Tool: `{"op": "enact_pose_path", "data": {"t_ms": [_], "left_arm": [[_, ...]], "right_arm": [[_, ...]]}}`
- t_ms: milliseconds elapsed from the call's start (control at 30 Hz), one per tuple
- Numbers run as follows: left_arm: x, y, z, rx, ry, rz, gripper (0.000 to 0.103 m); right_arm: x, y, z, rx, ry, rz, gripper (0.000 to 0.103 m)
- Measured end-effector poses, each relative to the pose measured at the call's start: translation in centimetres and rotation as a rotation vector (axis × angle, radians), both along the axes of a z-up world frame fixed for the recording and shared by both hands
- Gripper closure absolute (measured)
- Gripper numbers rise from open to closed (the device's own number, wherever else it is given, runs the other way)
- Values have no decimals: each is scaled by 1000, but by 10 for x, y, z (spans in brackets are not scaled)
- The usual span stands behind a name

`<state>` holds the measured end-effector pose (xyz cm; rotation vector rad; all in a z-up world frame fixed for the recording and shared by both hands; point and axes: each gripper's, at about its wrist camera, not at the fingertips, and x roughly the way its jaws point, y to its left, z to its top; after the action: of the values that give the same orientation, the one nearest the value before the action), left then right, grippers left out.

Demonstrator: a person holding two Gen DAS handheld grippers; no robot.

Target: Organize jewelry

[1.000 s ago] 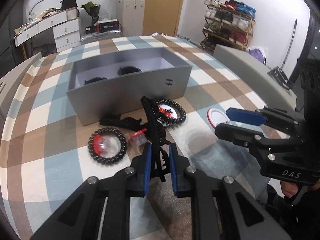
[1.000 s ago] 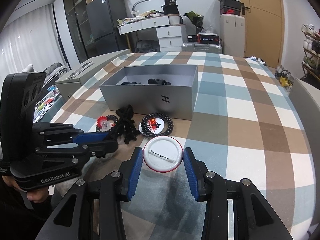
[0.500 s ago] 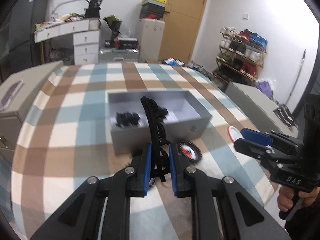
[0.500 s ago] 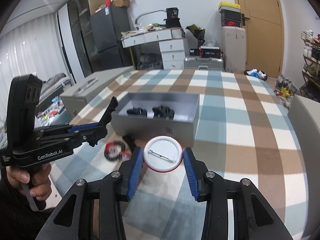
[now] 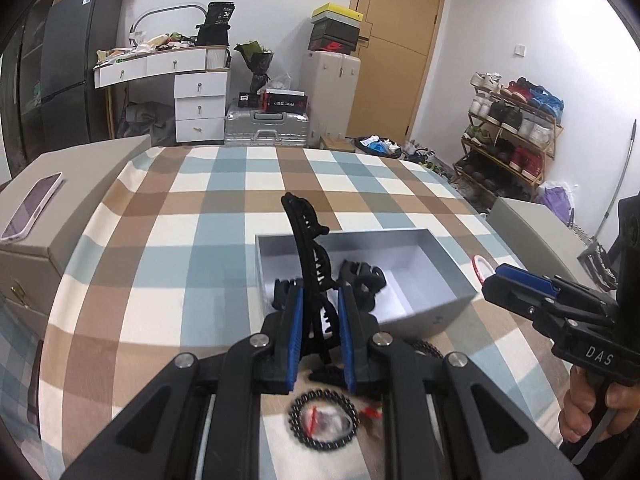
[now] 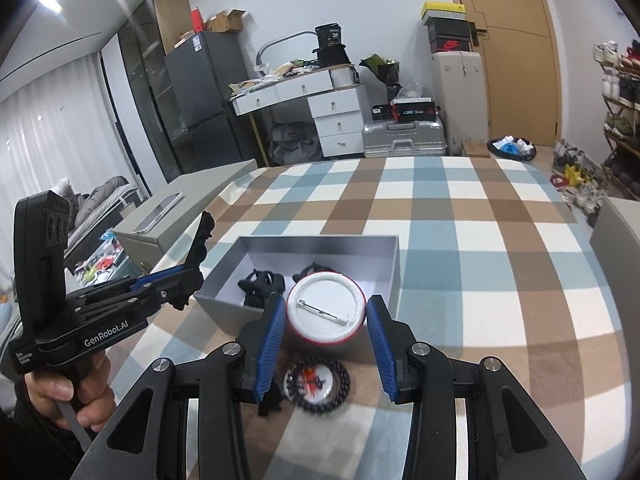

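Observation:
My left gripper (image 5: pixel 319 312) is shut on a long black hair clip (image 5: pixel 308 248) that stands up between the blue pads, in front of the open grey box (image 5: pixel 452 288). Two black hair clips (image 5: pixel 362 278) lie inside that box. My right gripper (image 6: pixel 326 330) is shut on a round white pin badge (image 6: pixel 326 308) with a red rim, pin side up, held above the table near the box (image 6: pixel 394 256). A black bead bracelet (image 6: pixel 318 384) lies on the checked cloth below it. Another bead bracelet (image 5: pixel 324 420) lies under the left gripper.
The table carries a blue, brown and white checked cloth (image 5: pixel 160 280). A grey case with a phone (image 5: pixel 32 204) on top stands at the left edge. Another grey case (image 5: pixel 532 220) stands at the right. Drawers, a suitcase and a shoe rack are beyond.
Both grippers have risen off the cloth with the hair clip and the badge and moved toward the grey box. The bracelets stay on the table below.

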<state>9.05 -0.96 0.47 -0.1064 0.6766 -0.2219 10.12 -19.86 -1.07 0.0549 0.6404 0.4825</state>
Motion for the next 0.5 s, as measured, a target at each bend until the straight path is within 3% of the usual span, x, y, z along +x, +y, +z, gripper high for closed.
{"op": "enact_pose_path", "data": {"t_ms": [500], "left_arm": [[23,-17,-9,34,39,-23,91]], "right_arm": [[28,12,-13,14,25,-62,62]]}}
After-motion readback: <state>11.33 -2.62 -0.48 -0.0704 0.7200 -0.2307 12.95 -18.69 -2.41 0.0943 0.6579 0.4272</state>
